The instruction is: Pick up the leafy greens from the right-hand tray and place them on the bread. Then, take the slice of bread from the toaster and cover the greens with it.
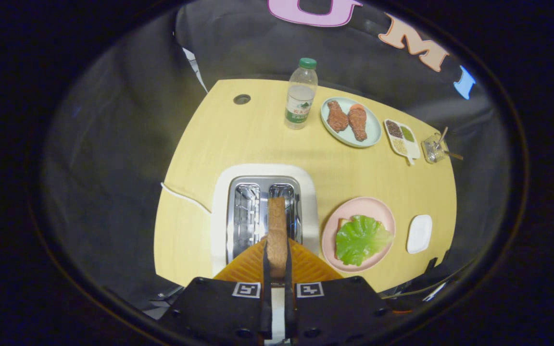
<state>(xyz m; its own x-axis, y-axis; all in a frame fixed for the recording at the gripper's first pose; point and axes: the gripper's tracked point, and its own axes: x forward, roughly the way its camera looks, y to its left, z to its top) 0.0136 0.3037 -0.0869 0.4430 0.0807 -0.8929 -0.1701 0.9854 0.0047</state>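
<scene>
My gripper (277,259) is clamped on the slice of bread (277,235), both orange fingers (243,266) pressing its flat faces so the slice stands on edge between them, its far end pointing over the right slot of the toaster (263,211). I judge the slice is out of the slot or nearly so, but I cannot tell whether its lower edge is fully clear. Just to the right of the toaster sits the pink plate (354,207), and on it the leafy greens (362,239) already lie over the bottom bread (342,222), of which only a corner peeks out. The white tray (420,233) beside the plate is bare, so I take the first half of the job as done and the second half as under way. Next I need to carry the slice right, over the plate, turn it flat and release it squarely on the greens; the risk is dragging the leaf off. Farther back stand a water bottle (301,94), a plate of chicken (351,121) and a small seasoning dish (402,137).
</scene>
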